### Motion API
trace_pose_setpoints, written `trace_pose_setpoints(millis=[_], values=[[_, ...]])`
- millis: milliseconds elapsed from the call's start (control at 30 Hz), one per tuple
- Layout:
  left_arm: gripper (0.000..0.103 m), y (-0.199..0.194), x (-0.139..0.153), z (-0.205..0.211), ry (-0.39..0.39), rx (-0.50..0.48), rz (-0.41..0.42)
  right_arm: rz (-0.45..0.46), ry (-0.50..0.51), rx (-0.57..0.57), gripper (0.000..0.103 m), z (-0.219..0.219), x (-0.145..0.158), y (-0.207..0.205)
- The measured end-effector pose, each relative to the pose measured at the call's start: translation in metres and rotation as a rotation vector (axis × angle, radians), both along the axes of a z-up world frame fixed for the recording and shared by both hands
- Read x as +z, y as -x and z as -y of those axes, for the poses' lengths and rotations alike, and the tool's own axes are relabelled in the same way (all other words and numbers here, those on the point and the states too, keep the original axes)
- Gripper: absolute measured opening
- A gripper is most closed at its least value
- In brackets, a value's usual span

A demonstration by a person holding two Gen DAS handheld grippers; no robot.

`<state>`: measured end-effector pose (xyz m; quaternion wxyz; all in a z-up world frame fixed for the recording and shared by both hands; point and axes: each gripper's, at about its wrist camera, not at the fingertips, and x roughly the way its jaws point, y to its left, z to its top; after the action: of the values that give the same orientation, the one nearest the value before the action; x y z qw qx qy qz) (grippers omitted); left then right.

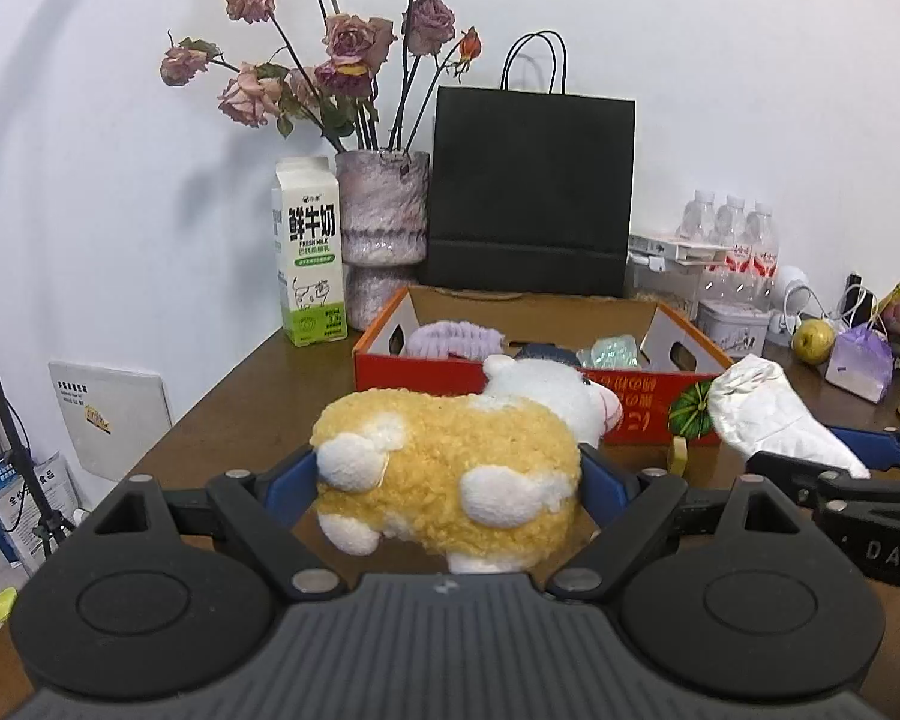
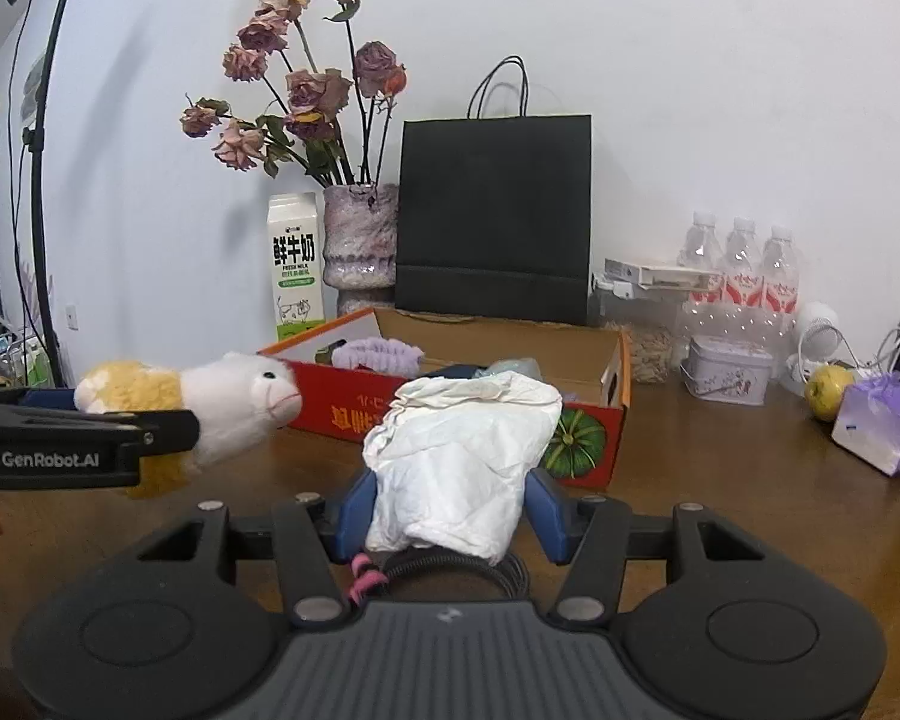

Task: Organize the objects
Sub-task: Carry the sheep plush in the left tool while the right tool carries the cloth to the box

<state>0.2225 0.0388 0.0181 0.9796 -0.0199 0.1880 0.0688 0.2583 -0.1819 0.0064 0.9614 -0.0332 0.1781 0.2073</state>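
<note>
Left hand-held gripper [image 1: 450,474] clamps plush sheep [image 1: 450,468] — right [image 2: 450,504] clamps white cloth [image 2: 462,456].

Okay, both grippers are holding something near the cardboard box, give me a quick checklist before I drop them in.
1. Left gripper grip on the plush toy: ok, both pads press its yellow body.
2. Right gripper grip on the white crumpled bag: ok, clamped at its lower end.
3. Cardboard box open at the top: ok.
4. Room inside the box: cannot tell fully; a purple headband and other items already lie in it, though bare floor shows toward the back.
5. Loads above the rim: not ok yet; both appear in front of the near red wall, not over the opening.
6. Grippers apart from each other: ok, side by side with a gap.
</note>
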Motion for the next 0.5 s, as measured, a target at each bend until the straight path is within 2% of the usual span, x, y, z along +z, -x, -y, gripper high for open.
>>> trace_pose_setpoints(millis=[500], values=[[0.089, -0.042, 0.013, -0.001, 0.024, -0.010, 0.014, 0.022, 0.011, 0.017, 0.054, -0.023, 0.016, -0.035]])
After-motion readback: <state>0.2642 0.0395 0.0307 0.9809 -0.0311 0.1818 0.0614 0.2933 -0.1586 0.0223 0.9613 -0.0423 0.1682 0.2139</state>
